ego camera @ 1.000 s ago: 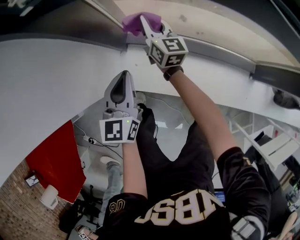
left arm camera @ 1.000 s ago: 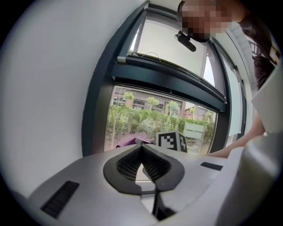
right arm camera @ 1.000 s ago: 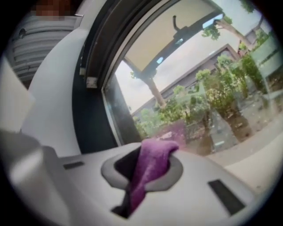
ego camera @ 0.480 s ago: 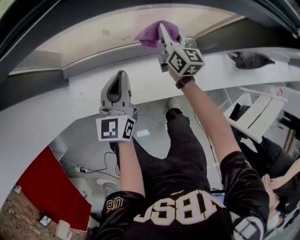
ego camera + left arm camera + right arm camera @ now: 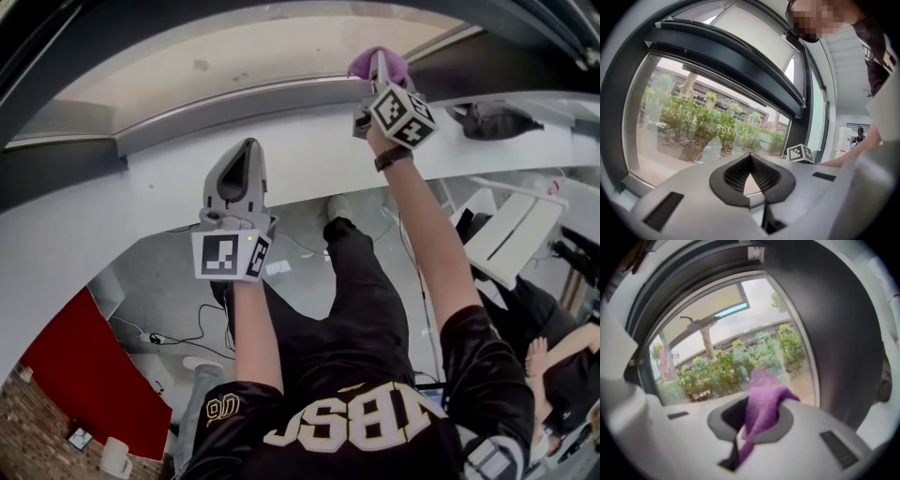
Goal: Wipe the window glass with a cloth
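Observation:
My right gripper (image 5: 378,58) is shut on a purple cloth (image 5: 364,63), pressing it against the window glass (image 5: 216,58) near the pane's lower right corner. In the right gripper view the purple cloth (image 5: 761,411) bulges out from between the jaws toward the window glass (image 5: 722,343), close to the dark frame (image 5: 834,333). My left gripper (image 5: 241,157) is shut with nothing in it, held lower and to the left, in front of the white wall under the window. The left gripper view looks at the window glass (image 5: 693,122) with the right gripper's marker cube (image 5: 801,153) at the pane's right.
A dark window frame (image 5: 66,159) and grey sill strip (image 5: 234,98) border the glass. White wall (image 5: 84,244) lies below it. A red panel (image 5: 84,375) stands at lower left, white furniture (image 5: 506,234) at right. A person's hand (image 5: 539,361) shows at the right edge.
My right gripper has slid the purple cloth rightward along the bottom of the glass to the right corner. The left gripper has stayed about where it was, still shut.

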Tool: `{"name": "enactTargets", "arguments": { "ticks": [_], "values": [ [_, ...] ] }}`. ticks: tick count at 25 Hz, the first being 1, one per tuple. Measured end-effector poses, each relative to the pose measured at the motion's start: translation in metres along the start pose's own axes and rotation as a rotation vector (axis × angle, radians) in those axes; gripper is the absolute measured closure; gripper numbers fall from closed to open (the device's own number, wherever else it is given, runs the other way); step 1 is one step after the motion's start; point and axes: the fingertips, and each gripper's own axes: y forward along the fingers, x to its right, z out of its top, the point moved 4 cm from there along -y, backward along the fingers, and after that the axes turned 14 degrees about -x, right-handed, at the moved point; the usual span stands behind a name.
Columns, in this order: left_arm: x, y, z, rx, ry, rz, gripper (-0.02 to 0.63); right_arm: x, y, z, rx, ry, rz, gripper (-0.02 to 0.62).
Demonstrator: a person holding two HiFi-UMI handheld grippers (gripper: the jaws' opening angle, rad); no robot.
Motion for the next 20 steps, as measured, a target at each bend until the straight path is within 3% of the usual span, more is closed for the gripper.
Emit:
{"name": "enactTargets", "arguments": {
  "ticks": [3,8,13,17,20],
  "values": [
    [-0.039,-0.032,-0.001,0.002,-0.012,0.071,0.587,-0.082,0.014,-0.042,-0.069,-0.05,0.142,0.568],
    [-0.126,-0.106,-0.001,-0.044,0.04,0.189,0.586,-0.283,0.034,-0.131,-0.171,-0.189,0.451,0.568],
    [-0.21,-0.182,0.009,-0.058,0.06,0.34,0.586,-0.478,0.063,-0.196,-0.225,-0.295,0.723,0.568],
    [-0.246,-0.221,0.02,-0.043,0.048,0.43,0.586,-0.574,0.089,-0.233,-0.28,-0.382,0.825,0.568],
    [-0.257,-0.229,0.025,-0.017,0.038,0.451,0.586,-0.601,0.109,-0.244,-0.323,-0.38,0.819,0.568]
  ]
}}
